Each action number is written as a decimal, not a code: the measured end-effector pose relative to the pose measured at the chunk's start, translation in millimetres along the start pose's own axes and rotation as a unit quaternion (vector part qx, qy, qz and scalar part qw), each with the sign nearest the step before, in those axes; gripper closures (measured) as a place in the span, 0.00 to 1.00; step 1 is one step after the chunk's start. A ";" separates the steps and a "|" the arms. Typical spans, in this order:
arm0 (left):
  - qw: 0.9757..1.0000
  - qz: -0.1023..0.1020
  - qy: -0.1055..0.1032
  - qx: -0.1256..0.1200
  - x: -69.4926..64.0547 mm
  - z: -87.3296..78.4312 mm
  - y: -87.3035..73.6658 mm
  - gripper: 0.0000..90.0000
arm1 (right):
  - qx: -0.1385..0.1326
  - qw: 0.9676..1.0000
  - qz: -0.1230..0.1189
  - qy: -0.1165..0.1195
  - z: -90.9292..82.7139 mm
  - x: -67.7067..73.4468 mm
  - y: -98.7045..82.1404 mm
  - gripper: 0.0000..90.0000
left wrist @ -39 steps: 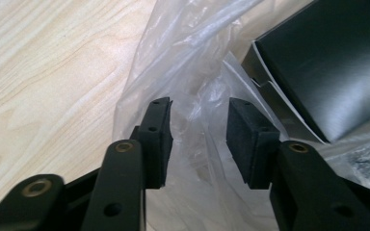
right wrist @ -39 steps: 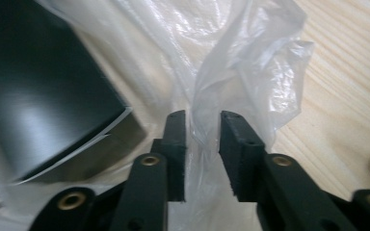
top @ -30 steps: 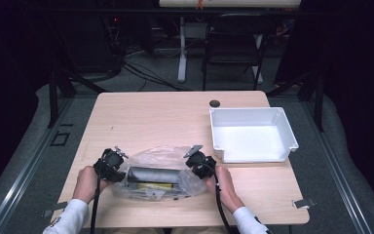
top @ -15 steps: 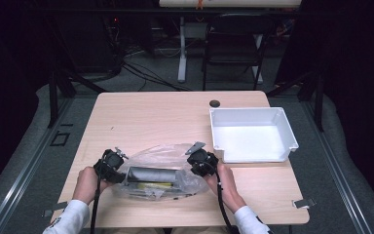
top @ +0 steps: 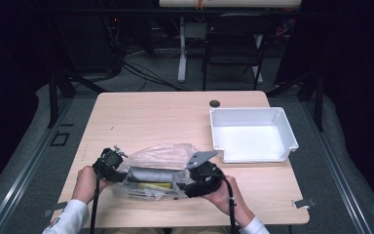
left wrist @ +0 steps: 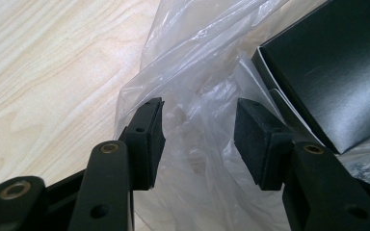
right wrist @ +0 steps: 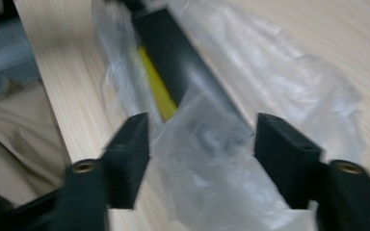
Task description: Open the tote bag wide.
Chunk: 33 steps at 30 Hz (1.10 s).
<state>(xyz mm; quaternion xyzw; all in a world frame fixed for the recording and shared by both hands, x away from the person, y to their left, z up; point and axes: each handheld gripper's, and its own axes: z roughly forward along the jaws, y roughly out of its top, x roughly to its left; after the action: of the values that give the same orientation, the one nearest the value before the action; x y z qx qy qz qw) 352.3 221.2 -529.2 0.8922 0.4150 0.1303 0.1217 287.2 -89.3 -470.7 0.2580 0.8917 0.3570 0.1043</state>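
Note:
A clear plastic bag (top: pixel 163 155) lies near the table's front edge with a long dark box (top: pixel 151 174) inside it. My left gripper (top: pixel 121 170) is at the bag's left end. Its jaws have just been opening, and loose film (left wrist: pixel 197 77) sits between the pads without being pressed; the box (left wrist: pixel 332 72) lies just beyond them. My right gripper (top: pixel 189 181) is at the bag's right end, a little above it. Its jaws have just been opening too and stand wide over the crumpled bag (right wrist: pixel 279 72), the box (right wrist: pixel 173 53) and a yellow strip (right wrist: pixel 156 86).
A white tray (top: pixel 288 131) stands at the table's right, just behind the right gripper. A small dark round thing (top: pixel 215 103) lies near the far edge. The light wood table (top: pixel 156 117) is bare behind the bag. A chair (top: pixel 233 48) stands beyond the table.
My right gripper has drawn back a little from the bag's right end, toward the near right. The left gripper and hand have stayed where they were.

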 end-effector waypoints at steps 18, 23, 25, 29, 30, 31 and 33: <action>1.000 0.001 -0.004 0.013 2.0 3.0 -3.6 0.63 | 0.151 0.979 0.050 -0.124 42.6 -47.9 -56.0 1.00; 1.000 0.003 -0.006 0.014 1.3 3.9 -3.6 0.63 | 0.168 0.975 0.054 -0.136 43.1 -52.2 -62.7 1.00; 1.000 0.004 -0.007 0.015 1.4 4.1 -3.6 0.62 | 0.179 0.973 0.052 -0.139 43.5 -52.6 -64.5 1.00; 1.000 0.006 -0.009 0.016 0.3 4.6 -3.5 0.62 | 0.194 0.970 0.059 -0.134 43.2 -55.9 -68.1 1.00; 1.000 0.008 -0.009 0.017 0.2 4.9 -3.4 0.62 | 0.190 0.971 0.064 -0.129 43.7 -55.9 -69.0 1.00; 1.000 0.008 -0.009 0.018 0.0 5.0 -3.5 0.62 | 0.196 0.970 0.062 -0.132 43.0 -56.3 -69.2 1.00; 1.000 0.008 -0.009 0.019 -1.2 5.8 -3.8 0.62 | 0.203 0.969 0.061 -0.128 43.1 -56.4 -69.7 1.00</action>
<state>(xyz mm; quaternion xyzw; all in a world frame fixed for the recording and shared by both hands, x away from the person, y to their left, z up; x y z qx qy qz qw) 350.8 222.0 -536.0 0.8988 0.4092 0.1153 0.1074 324.0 -137.0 -549.9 0.3710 0.9074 0.1383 0.1408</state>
